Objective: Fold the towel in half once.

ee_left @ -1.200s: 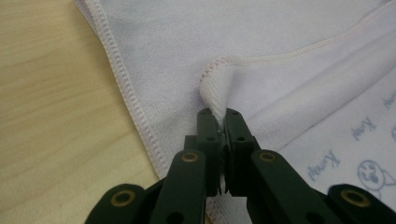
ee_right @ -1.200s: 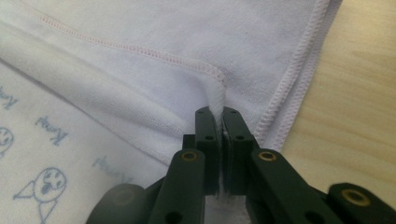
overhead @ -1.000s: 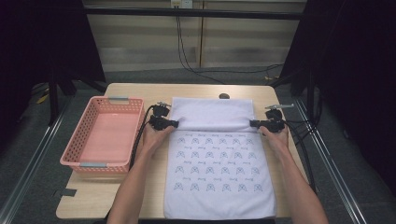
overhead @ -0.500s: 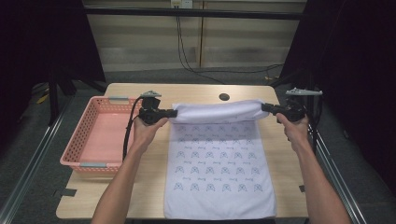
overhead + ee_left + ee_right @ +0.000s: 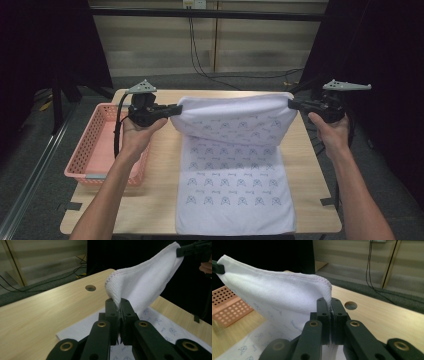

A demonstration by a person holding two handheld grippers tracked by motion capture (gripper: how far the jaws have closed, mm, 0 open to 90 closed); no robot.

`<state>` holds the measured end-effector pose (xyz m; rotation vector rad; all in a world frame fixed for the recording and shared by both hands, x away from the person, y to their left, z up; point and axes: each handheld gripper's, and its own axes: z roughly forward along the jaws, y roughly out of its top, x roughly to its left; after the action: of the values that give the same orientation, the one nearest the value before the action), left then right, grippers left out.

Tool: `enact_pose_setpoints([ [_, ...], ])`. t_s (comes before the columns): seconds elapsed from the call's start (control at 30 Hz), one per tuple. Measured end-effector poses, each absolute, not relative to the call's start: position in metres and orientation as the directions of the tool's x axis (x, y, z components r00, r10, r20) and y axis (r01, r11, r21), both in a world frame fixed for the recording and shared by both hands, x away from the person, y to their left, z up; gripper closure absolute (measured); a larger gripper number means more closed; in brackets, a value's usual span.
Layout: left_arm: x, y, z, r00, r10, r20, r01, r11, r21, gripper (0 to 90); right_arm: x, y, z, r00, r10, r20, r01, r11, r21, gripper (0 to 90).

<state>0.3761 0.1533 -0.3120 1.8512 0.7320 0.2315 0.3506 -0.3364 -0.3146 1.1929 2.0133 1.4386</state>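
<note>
A white towel (image 5: 232, 170) with small blue prints lies on the wooden table (image 5: 155, 190), its far end lifted into the air. My left gripper (image 5: 172, 109) is shut on the towel's far left corner (image 5: 113, 290). My right gripper (image 5: 291, 104) is shut on the far right corner (image 5: 324, 287). The raised edge hangs stretched between the two grippers above the table, and the near half of the towel stays flat. In the left gripper view the other gripper (image 5: 192, 250) pinches the far corner at the top right.
A pink perforated basket (image 5: 100, 145) stands on the table's left side, also in the right gripper view (image 5: 227, 305). A round hole (image 5: 90, 287) is in the tabletop near the far edge. Dark curtains stand on both sides, and cables hang at the back wall.
Both grippers have risen from the table, lifting the towel's far edge with them. The towel's far half now hangs in the air instead of lying flat.
</note>
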Motion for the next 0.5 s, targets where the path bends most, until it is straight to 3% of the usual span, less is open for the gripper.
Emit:
enact_pose_setpoints([
  [0.2, 0.349, 0.161, -0.316, 0.809, 0.559, -0.181, 0.371, -0.247, 0.895, 87.2, 0.316, -0.335, -0.304, -0.595, 0.793, 0.131, 0.373, 0.128, 0.919, 87.2],
  [0.5, 0.300, 0.161, -0.392, 0.822, 0.512, -0.248, 0.439, -0.293, 0.849, 87.0, 0.263, -0.339, -0.369, -0.623, 0.763, 0.172, 0.452, 0.171, 0.876, 87.0],
])
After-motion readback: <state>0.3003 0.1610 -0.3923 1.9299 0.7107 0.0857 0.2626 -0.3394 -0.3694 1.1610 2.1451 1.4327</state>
